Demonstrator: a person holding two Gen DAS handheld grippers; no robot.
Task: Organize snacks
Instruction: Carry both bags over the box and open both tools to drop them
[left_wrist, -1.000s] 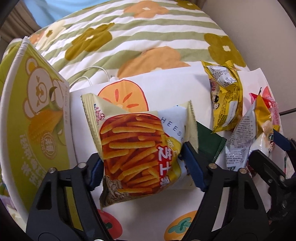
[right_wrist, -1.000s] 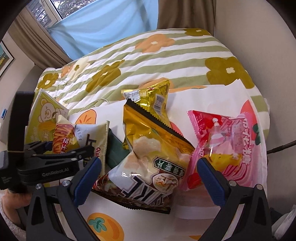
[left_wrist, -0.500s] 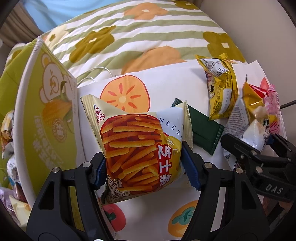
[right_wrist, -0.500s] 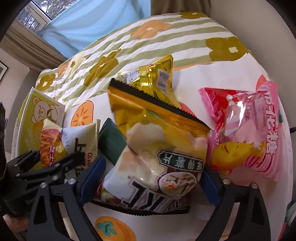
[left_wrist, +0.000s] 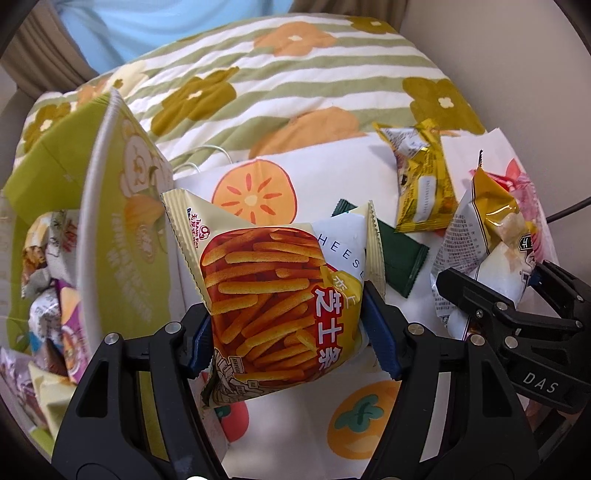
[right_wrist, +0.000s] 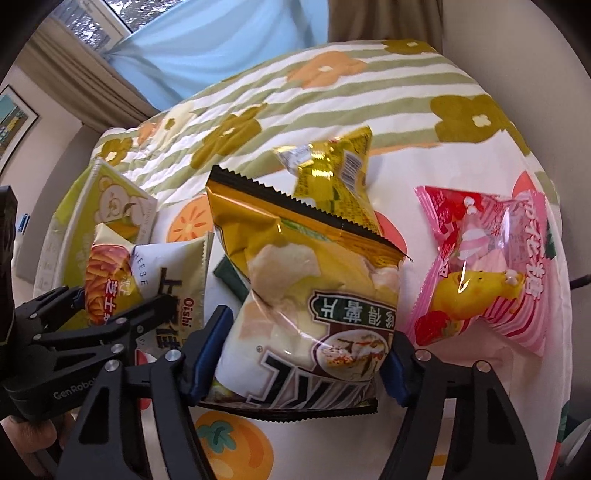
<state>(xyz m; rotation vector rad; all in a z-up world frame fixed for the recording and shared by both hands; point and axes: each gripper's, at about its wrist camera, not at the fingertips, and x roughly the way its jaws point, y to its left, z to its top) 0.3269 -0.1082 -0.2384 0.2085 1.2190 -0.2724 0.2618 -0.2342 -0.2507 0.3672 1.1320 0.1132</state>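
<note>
Snacks everywhere, two of them lifted at once. Cheese-stick bag (left_wrist: 280, 306), orange sticks printed on its front, pinched low across its belly by the left gripper (left_wrist: 291, 332), blue pads (left_wrist: 380, 339) pressed in from both sides, jaws clenched on it; gripped near the bottom seam, probably so the puffed upper half stands free and can tip forward on release. Held upright above the persimmon-print sheet (left_wrist: 258, 192), just beside the green bear-printed box (left_wrist: 122, 236), whose open mouth on the far left shows a jumble of small wrapped packets (left_wrist: 48, 280) already inside. Likely destination, then: that box, a short swing leftward over its white rim. Gold chip bag (right_wrist: 310, 291), black zigzag seal on top, clamped the same way by the right gripper (right_wrist: 295, 369), jaws closed on its lower half, raised clear of the sheet; carried in parallel, presumably to queue behind the first drop. Both grippers side by side, each visible in the other's view, close enough that a hurried swing could knock them together. Left behind on the sheet: dark green flat packet (left_wrist: 399, 254) lying partly hidden behind the cheese-stick bag, small yellow foil pack (left_wrist: 421, 184) farther back, pink candy bag (right_wrist: 484, 269) off to the right, none touched. Beyond the sheet, striped flower-print quilt (left_wrist: 295, 81), then pale blue curtain (right_wrist: 221, 40).
</note>
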